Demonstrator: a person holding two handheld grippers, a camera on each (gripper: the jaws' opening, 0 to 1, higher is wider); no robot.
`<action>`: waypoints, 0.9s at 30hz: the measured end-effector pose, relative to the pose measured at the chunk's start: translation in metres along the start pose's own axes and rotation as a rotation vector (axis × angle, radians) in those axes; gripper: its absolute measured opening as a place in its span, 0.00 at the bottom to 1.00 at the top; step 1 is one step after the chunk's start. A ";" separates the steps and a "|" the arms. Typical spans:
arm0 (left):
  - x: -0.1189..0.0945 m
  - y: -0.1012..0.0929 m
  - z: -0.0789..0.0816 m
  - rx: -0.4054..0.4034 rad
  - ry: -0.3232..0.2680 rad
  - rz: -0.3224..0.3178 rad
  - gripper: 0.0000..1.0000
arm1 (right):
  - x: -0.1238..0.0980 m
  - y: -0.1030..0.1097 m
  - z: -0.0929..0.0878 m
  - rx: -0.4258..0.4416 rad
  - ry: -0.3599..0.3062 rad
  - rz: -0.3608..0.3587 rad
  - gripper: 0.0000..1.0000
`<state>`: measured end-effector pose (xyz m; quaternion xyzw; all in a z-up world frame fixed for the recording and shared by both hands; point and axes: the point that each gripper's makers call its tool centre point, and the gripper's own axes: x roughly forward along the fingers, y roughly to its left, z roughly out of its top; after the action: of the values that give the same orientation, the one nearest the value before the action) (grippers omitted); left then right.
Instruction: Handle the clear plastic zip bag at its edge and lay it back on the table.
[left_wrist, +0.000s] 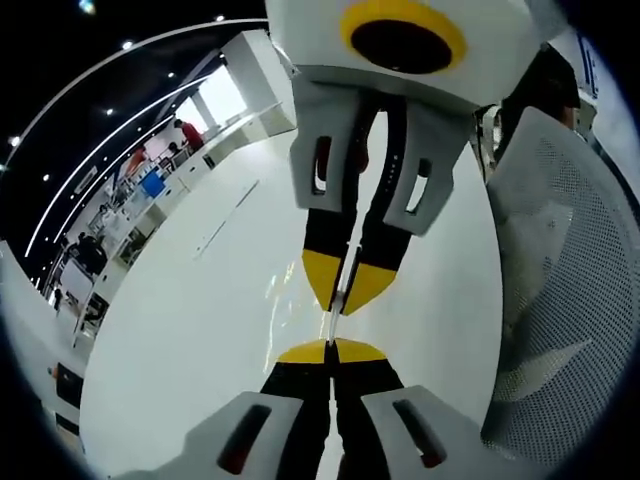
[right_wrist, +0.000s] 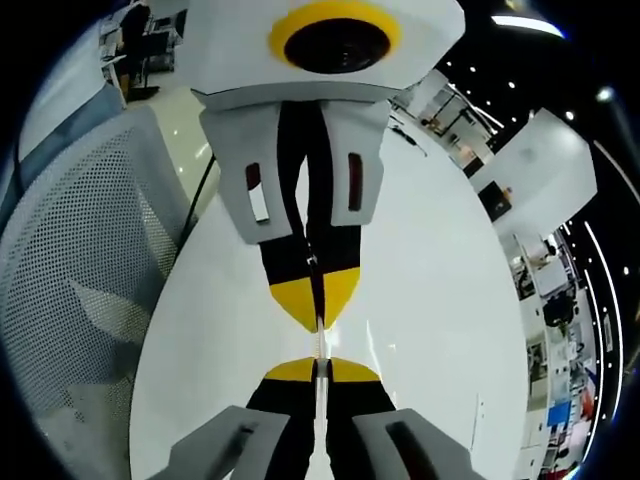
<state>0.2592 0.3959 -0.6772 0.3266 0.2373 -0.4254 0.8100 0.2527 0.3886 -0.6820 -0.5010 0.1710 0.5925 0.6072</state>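
The clear plastic zip bag (left_wrist: 338, 300) is seen edge-on as a thin strip stretched between the 2 grippers, held above the white table (left_wrist: 200, 330). In the left gripper view, the left gripper (left_wrist: 331, 347) rises from the bottom with its yellow-tipped jaws pressed together on one end of that strip, and the right gripper (left_wrist: 346, 290) comes down from the top, its jaws likewise clamped on the other end. In the right gripper view the same hold is shown mirrored: the right gripper (right_wrist: 320, 368) is pinched closed on the bag edge (right_wrist: 319, 340) at the bottom, and the left gripper (right_wrist: 318, 305) is closed on it from above. Little of the bag beyond this edge can be made out. A white mesh chair (left_wrist: 575, 290) is seen beside the table, and an open office stretches behind it.
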 end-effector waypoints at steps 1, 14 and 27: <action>0.000 0.000 0.000 -0.004 0.001 -0.002 0.00 | 0.000 0.000 -0.001 0.002 0.002 -0.001 0.00; 0.002 0.004 0.001 -0.007 0.004 -0.004 0.00 | -0.002 -0.003 -0.009 0.025 0.008 -0.009 0.00; 0.001 0.004 0.002 0.002 0.010 -0.012 0.00 | -0.004 -0.004 -0.009 0.025 0.006 -0.017 0.00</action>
<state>0.2635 0.3960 -0.6754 0.3281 0.2431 -0.4289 0.8058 0.2585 0.3804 -0.6812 -0.4965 0.1762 0.5837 0.6178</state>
